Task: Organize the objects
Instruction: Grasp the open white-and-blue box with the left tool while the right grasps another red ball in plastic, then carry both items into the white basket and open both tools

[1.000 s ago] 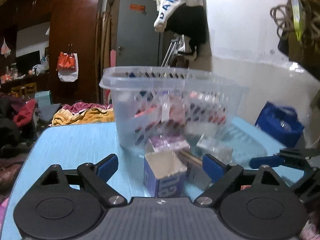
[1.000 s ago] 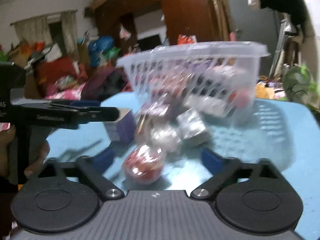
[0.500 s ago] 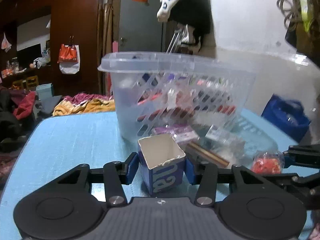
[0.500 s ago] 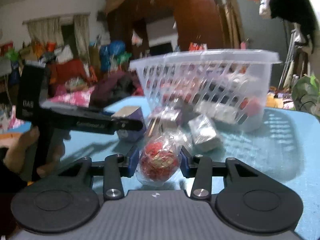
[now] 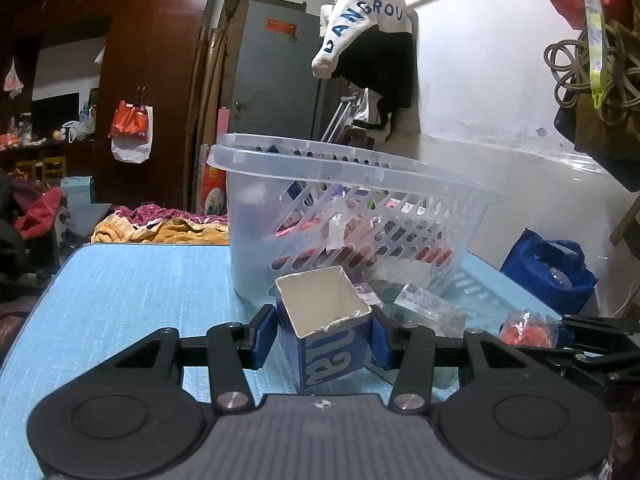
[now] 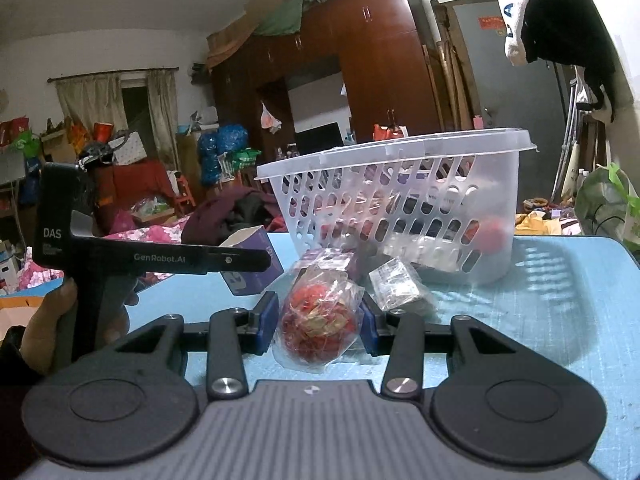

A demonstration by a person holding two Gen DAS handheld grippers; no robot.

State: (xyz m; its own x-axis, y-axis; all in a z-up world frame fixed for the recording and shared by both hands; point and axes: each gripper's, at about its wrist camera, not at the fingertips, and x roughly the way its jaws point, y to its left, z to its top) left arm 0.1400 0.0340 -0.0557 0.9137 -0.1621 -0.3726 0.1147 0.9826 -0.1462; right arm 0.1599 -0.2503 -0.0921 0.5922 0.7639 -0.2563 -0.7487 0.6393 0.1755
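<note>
Left wrist view: the left gripper [image 5: 325, 334] is clamped on the box [image 5: 326, 336] at 6 o'clock of the basket [image 5: 360, 224]. The right gripper [image 6: 319, 322] pinches the red packet [image 6: 318, 322] (basket at 1 o'clock). Several items sit inside already; these two and a few loose packets [image 6: 394, 286] on the table [image 6: 560, 280] seem left.

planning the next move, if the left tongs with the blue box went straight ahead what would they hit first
Probably the basket: it stands directly beyond the blue box that the left tongs grip, though depth is unclear and small packets lie just right of that line.

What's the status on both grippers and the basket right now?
Left gripper shut on open blue carton. Right gripper shut on red wrapped packet. Basket ahead on table, loose packets at its base.
</note>
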